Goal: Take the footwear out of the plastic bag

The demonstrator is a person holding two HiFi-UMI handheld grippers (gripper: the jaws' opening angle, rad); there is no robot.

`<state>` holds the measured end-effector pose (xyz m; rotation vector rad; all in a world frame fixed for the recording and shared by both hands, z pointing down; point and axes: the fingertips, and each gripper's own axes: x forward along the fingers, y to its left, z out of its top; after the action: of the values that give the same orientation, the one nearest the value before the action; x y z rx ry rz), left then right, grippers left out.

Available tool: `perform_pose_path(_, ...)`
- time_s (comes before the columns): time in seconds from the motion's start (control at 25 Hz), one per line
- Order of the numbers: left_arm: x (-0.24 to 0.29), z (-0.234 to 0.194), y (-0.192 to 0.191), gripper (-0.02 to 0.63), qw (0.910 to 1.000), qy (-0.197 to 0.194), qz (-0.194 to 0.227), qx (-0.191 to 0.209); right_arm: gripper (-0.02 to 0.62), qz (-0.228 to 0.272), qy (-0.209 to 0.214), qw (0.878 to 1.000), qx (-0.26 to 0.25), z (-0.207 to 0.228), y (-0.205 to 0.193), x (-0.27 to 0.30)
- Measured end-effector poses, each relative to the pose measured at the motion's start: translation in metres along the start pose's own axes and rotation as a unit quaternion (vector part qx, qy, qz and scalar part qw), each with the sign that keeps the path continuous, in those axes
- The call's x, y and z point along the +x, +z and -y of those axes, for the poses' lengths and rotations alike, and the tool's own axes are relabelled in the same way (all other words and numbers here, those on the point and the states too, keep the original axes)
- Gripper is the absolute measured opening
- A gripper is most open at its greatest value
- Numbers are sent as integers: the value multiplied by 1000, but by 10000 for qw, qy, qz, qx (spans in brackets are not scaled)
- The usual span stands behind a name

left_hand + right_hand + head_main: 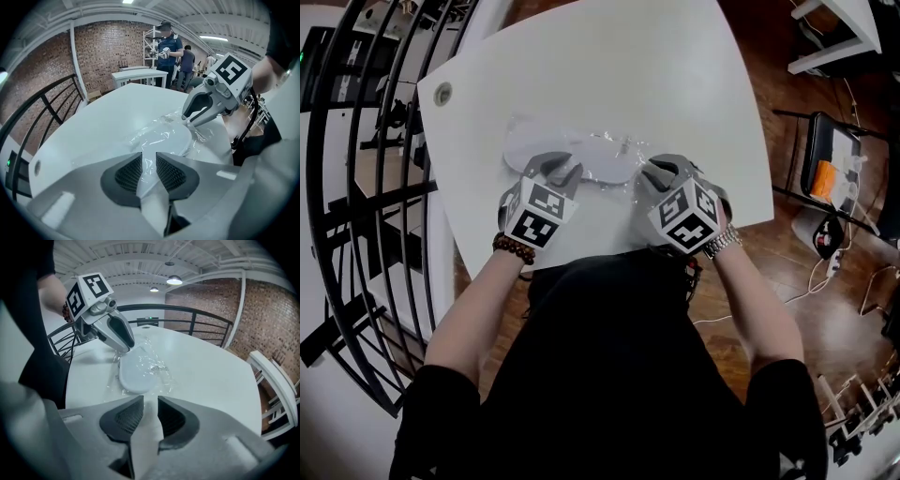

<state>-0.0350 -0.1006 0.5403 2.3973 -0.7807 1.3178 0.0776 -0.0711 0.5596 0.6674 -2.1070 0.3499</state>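
Note:
A white slipper (581, 150) lies in a clear plastic bag (623, 148) near the front of the white table (675, 75). My left gripper (555, 167) is at the bag's left end. In the left gripper view its jaws (149, 169) stand slightly apart, with crinkled film running between the pads and the slipper (166, 138) just ahead. My right gripper (661, 171) is at the bag's right end, its tips (187, 123) touching the film. In the right gripper view its jaws (150, 413) are open over bare table, short of the slipper (138, 373).
A round grommet hole (442, 93) sits in the table's far left corner. A black curved railing (356, 187) runs along the left. A chair (834, 159) with cables stands on the wood floor at right. People (166, 51) stand far behind another white table (136, 75).

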Motion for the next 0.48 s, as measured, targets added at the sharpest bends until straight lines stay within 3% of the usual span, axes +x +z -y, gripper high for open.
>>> perform_pose_path(0.24, 5, 4, -1, 100, 10000, -47, -43, -14, 106, 464, 476, 9954, 686, 1, 7, -4)
perform_pose_path(0.48, 7, 4, -3, 100, 9999, -97, -57, -44, 113, 669, 1031, 9788, 1639, 1, 13, -2)
